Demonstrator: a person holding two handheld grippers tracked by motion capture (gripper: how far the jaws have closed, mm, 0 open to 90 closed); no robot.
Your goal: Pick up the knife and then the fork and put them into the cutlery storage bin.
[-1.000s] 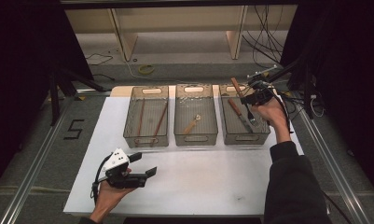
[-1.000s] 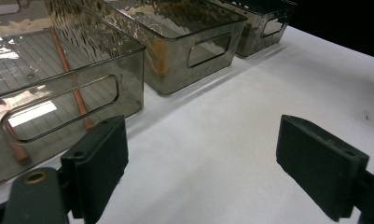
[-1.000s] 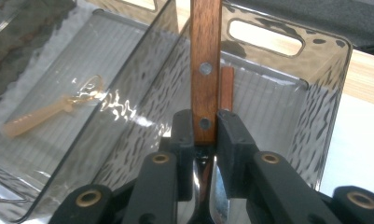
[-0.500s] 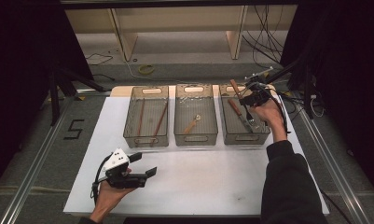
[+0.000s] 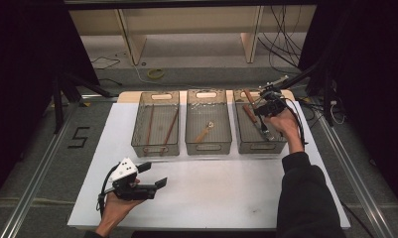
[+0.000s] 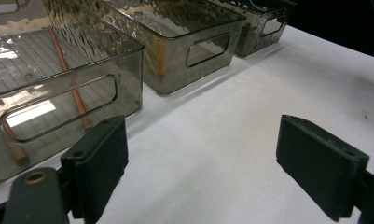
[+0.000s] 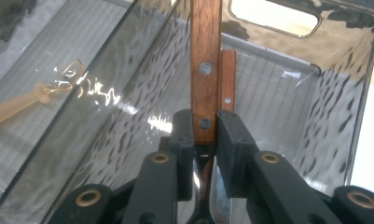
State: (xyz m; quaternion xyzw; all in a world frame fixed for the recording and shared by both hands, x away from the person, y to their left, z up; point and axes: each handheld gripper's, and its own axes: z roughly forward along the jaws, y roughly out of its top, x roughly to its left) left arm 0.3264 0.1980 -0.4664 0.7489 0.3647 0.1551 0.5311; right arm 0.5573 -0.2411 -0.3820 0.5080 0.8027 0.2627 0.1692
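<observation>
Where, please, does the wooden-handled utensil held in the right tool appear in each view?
High view: wooden-handled utensil upper right, over the right bin.
Left gripper view: cannot make it out; right bin far back.
Right gripper view: centre, handle clamped between the jaws.
Shared landmark: right bin.

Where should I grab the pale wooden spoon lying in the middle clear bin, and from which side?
Grip the pale wooden spoon at mid-handle, coming straight down from above. It lies flat and diagonal on the floor of the middle clear plastic bin, clear of the walls, so I'd set the fingers across the handle's slant; the bowl end looks wider and harder to pinch.
</observation>
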